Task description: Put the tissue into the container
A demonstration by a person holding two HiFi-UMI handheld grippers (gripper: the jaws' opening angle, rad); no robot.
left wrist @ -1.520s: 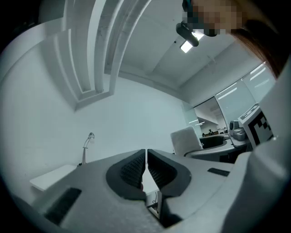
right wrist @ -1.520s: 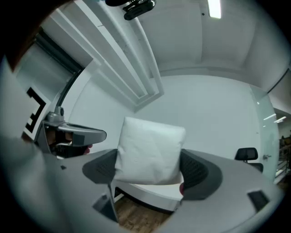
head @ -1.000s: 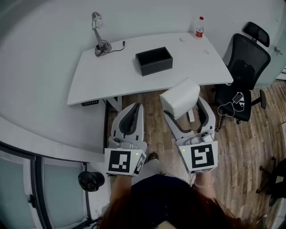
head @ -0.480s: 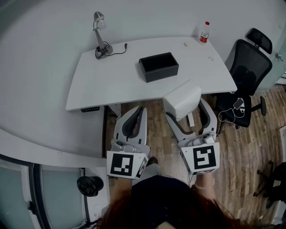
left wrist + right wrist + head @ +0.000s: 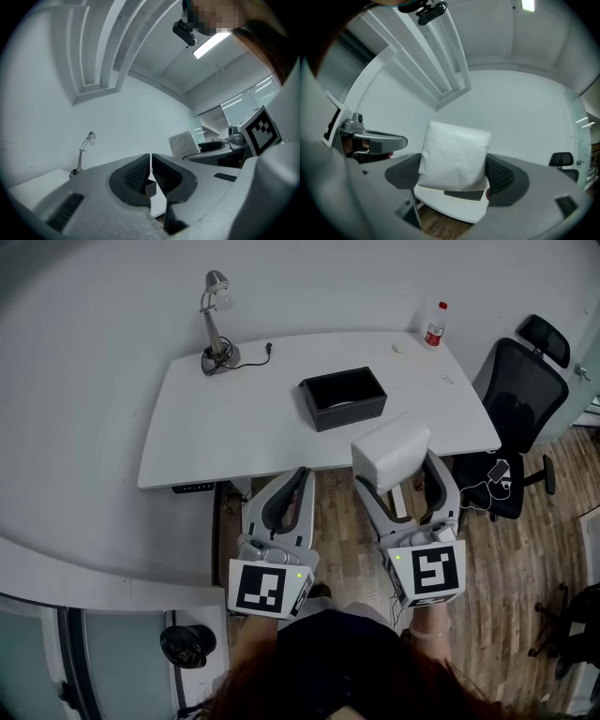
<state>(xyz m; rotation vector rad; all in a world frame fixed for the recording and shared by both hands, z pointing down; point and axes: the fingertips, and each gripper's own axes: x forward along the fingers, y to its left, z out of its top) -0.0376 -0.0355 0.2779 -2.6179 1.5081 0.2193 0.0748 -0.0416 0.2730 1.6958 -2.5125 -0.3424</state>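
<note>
Tissue point(image 5: 391, 454) over table point(image 5: 234, 427) edge, short of container point(image 5: 349, 414)

Before me stands a white desk with a curved front edge point(image 5: 225, 427), and a black rectangular open-topped container point(image 5: 343, 397) sits right of its middle. At its far left corner I see a silver gooseneck lamp point(image 5: 217, 334) on a round base, its black cord point(image 5: 255, 348) lying beside it. At the far right corner stands a clear plastic bottle with a red cap point(image 5: 436, 324), near two small white scraps point(image 5: 397, 349).
</note>
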